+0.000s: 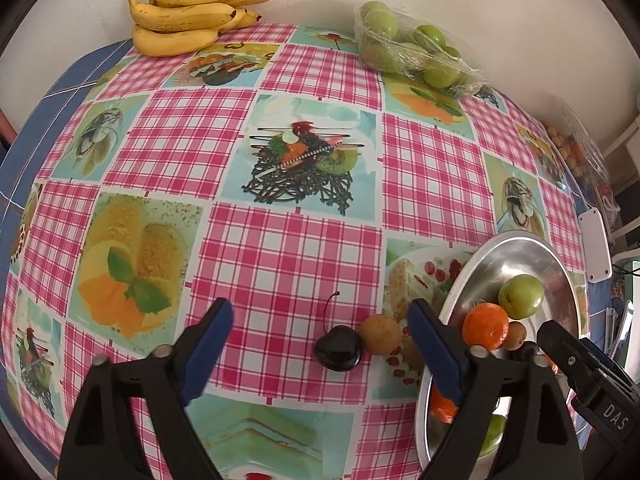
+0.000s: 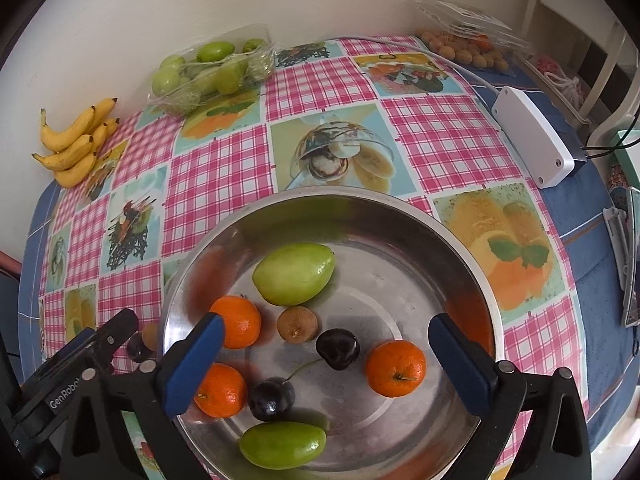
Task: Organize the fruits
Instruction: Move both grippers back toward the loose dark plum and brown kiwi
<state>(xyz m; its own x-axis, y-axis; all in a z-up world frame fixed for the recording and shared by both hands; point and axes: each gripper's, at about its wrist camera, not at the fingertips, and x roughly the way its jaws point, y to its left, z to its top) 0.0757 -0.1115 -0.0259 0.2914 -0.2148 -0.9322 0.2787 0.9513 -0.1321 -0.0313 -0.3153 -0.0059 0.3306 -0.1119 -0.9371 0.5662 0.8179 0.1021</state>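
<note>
My left gripper [image 1: 320, 312] is open, low over the checked tablecloth. A dark cherry [image 1: 338, 348] with its stem lies between its blue pads, touching neither. A small brown fruit [image 1: 380, 334] rests against the cherry. To the right stands the steel bowl [image 1: 520, 240]. My right gripper [image 2: 326, 322] hangs open above the bowl [image 2: 400, 208] with nothing gripped. Inside the bowl lie two green fruits [image 2: 294, 274], three oranges [image 2: 396, 368], two dark cherries [image 2: 337, 348] and a small brown fruit [image 2: 298, 323].
A bunch of bananas [image 1: 188, 12] and a wrapped tray of green fruits [image 1: 408, 48] sit against the back wall. A clear pack of small tan fruits [image 2: 464, 50] and a white box [image 2: 532, 136] with a cable lie at the table's right side.
</note>
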